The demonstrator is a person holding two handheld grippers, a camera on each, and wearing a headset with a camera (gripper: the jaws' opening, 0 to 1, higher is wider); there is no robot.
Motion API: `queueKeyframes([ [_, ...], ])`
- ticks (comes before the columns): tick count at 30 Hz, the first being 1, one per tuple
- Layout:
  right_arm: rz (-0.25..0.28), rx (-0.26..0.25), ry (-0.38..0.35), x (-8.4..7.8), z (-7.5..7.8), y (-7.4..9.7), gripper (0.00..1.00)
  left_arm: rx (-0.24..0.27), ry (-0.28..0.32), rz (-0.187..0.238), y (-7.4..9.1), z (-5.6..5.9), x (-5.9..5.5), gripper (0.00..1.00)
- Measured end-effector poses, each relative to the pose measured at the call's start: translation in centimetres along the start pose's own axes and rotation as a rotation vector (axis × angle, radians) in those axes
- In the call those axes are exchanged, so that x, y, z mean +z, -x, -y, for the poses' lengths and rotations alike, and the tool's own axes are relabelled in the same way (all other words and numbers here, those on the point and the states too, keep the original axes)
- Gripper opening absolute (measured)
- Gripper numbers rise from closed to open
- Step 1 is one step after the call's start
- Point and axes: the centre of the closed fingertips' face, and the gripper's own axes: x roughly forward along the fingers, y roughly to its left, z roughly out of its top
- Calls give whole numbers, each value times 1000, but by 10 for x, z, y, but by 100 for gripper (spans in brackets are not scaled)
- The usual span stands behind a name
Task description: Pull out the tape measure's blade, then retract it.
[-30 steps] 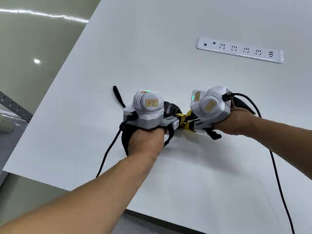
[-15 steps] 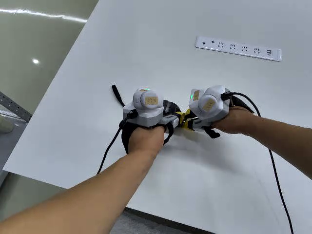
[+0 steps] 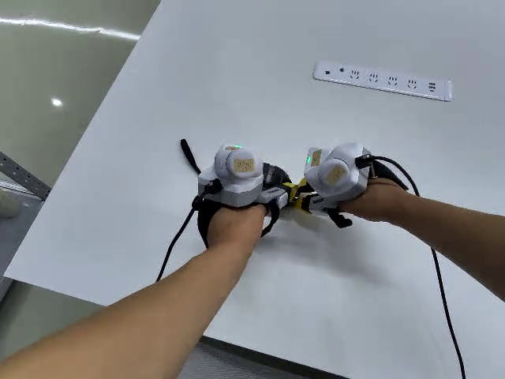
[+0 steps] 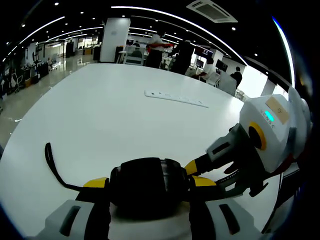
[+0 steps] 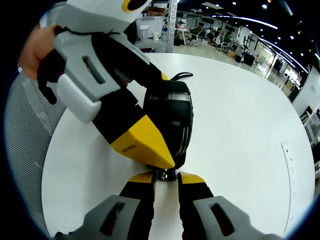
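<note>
A black tape measure (image 4: 150,172) sits on the white table (image 3: 237,71); its wrist strap (image 4: 52,167) trails off to the left. My left gripper (image 4: 150,192) is shut on its body, one yellow-tipped finger on each side. In the right gripper view the tape measure (image 5: 170,117) lies just ahead, and my right gripper (image 5: 166,179) is shut on the blade's end hook (image 5: 165,173) at the case mouth. No length of blade shows. In the head view the left gripper (image 3: 278,196) and the right gripper (image 3: 302,196) meet tip to tip around the tape measure (image 3: 276,175).
A white power strip (image 3: 383,80) lies at the far side of the table. Black cables (image 3: 177,241) run from both grippers toward the near table edge (image 3: 102,296). The table's left edge drops to the floor. People stand far off in the left gripper view.
</note>
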Motion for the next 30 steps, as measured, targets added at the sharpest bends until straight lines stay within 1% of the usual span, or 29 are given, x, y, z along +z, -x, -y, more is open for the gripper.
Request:
queueKeyframes([
  [2, 1, -14, -15, 0, 1, 0, 16, -6, -6, -4, 0, 0, 0, 61],
  [4, 0, -30, -34, -1, 3, 1, 19, -9, -18, -6, 0, 0, 0, 61],
  [8, 9, -50, -54, -4, 3, 4, 23, -17, -41, 4, 1, 1, 3, 60],
  [9, 13, -54, -59, -4, 3, 5, 23, -21, -48, 3, 1, 1, 3, 61],
  [11, 30, -56, -100, -4, 2, 7, 24, -28, -61, -3, 1, 2, 3, 63],
  [14, 35, -67, -118, -5, 3, 10, 28, -34, -64, -5, 1, 3, 4, 66],
  [16, 44, -72, -136, -4, 2, 12, 28, -32, -67, -4, 2, 2, 4, 67],
  [19, 52, -82, -156, -3, 2, 17, 30, -36, -85, -12, 3, 1, 3, 69],
  [21, 52, -85, -170, -3, 1, 19, 33, -39, -84, -12, 5, 1, 4, 69],
  [22, 54, -89, -185, -4, 1, 21, 34, -39, -102, -19, 5, -1, 2, 70],
  [23, 59, -92, -190, -3, 1, 22, 35, -40, -115, -29, 6, -1, 1, 70],
  [27, 91, -104, -261, -1, -2, 32, 38, -40, -131, -31, 11, -5, -1, 72],
  [28, 94, -106, -262, -1, -3, 34, 39, -42, -132, -34, 12, -6, -2, 73],
  [30, 108, -109, -287, 0, -6, 39, 42, -42, -164, -44, 15, -9, -4, 73],
])
